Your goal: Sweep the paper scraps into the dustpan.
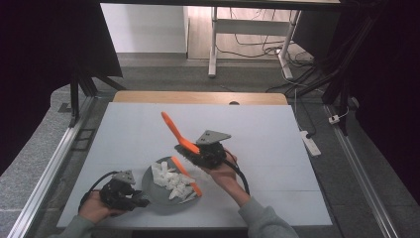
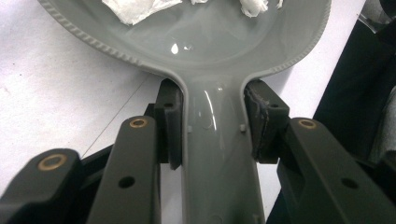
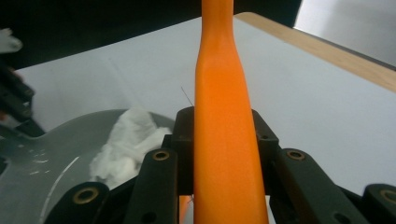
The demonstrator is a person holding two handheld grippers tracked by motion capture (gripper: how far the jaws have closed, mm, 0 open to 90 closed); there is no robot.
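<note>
The right gripper [image 1: 198,148] is closed on an orange spatula [image 1: 179,138], its two black jaws pressed against either side of the handle, as the right gripper view shows [image 3: 224,154]. The spatula's long axis runs diagonally across the surface [image 1: 277,148]: the handle end rises up and away toward the far left, well above the surface, while the other end slopes down toward the person and reaches into the grey pan [image 1: 154,198] among the white crumpled pieces [image 1: 171,181]. In the right gripper view the orange handle [image 3: 224,140] stands straight up between the jaws, with the pan [image 3: 56,149] and white pieces [image 3: 126,140] low at the left.

The left gripper [image 1: 132,198] is clamped on the pan's handle [image 2: 219,154], one jaw on each side of it just where the handle widens into the bowl. The pan's handle points toward the person's left hand [image 1: 94,208], and its bowl [image 2: 210,42] lies beyond the jaws, resting on the pale surface [image 2: 56,102] near the front edge. White pieces [image 2: 135,9] lie at the bowl's far side.
</note>
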